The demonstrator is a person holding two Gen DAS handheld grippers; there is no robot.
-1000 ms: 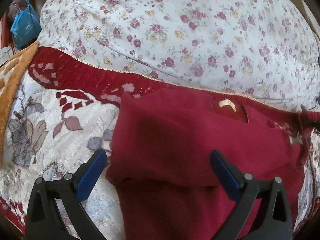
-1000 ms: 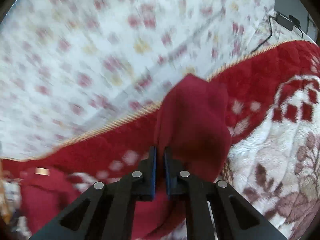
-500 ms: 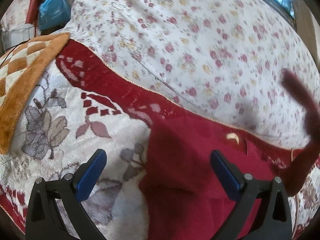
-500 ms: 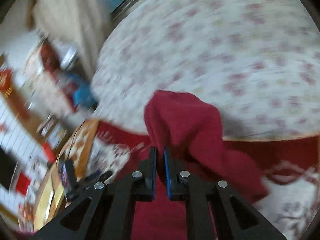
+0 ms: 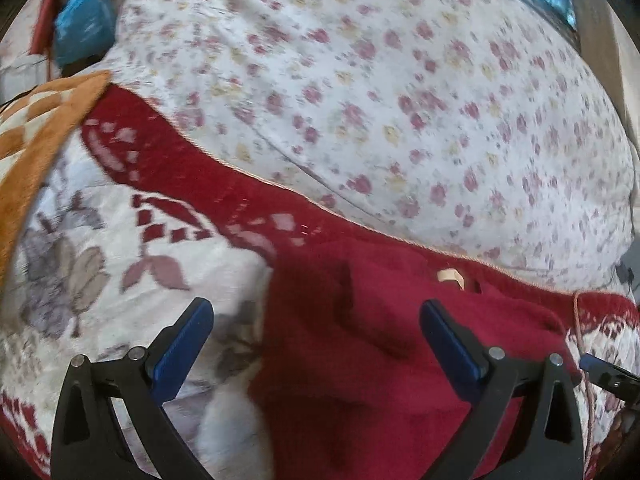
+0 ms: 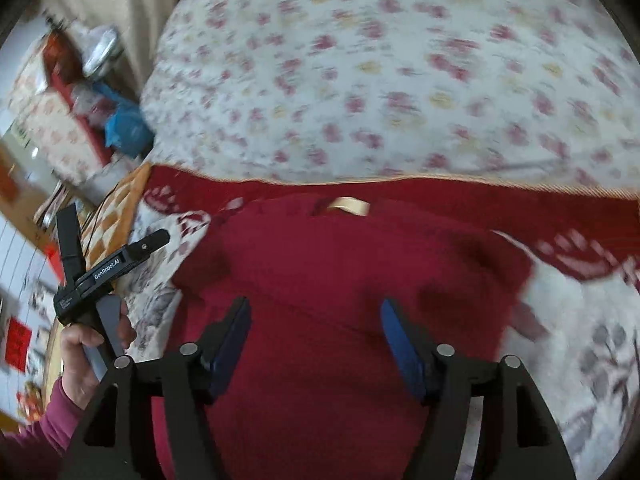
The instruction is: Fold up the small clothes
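A dark red garment (image 5: 360, 360) lies folded on the patterned blanket, its cream neck label (image 5: 450, 276) at the far edge. My left gripper (image 5: 316, 316) hovers open over the garment's left edge, nothing between its blue pads. In the right wrist view the same red garment (image 6: 340, 272) fills the middle, with the label (image 6: 348, 205) at the top. My right gripper (image 6: 315, 312) hangs just above it, its jaws opening, no cloth pinched between the pads. The left gripper (image 6: 115, 221) shows at the left, held by a hand (image 6: 88, 360).
A red and white patterned blanket (image 5: 120, 240) covers the surface. Behind it bulges a large floral quilt (image 5: 400, 100). An orange checked blanket (image 5: 40, 120) lies at the left, with a blue bag (image 5: 80, 20) beyond. A thin cord (image 5: 576, 320) runs along the right.
My right gripper swung across with a red fold of the garment pinched in it, then opened and let it drop onto the garment. The left gripper shifted a little, still open.
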